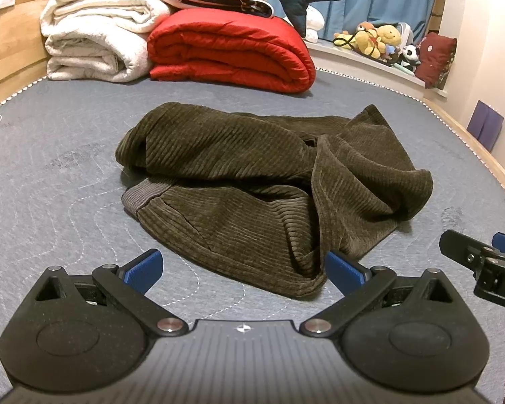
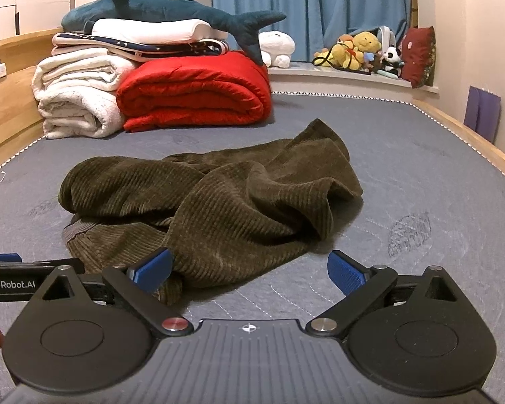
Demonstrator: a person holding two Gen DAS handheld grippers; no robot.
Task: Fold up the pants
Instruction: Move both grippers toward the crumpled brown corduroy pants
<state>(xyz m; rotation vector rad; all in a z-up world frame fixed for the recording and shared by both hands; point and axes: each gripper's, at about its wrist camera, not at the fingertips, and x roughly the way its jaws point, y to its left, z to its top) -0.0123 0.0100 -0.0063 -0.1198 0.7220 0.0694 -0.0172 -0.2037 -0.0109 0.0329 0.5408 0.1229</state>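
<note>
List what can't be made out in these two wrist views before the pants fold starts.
- pants: crumpled in both views; leg ends and most of the waistband are buried under their own folds.
- right gripper: cut off by the left wrist view's right edge.
- left gripper: cut off by the right wrist view's left edge.
- plush toys on the sill: too small to tell apart fully.
- mattress near edge: hidden by gripper bodies.

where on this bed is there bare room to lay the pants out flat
Bare mattress lies right of the pants, out to the wooden edge, and left of them. A narrower strip runs between the pants and the red quilt. The far left end is crowded with the white blanket.
</note>
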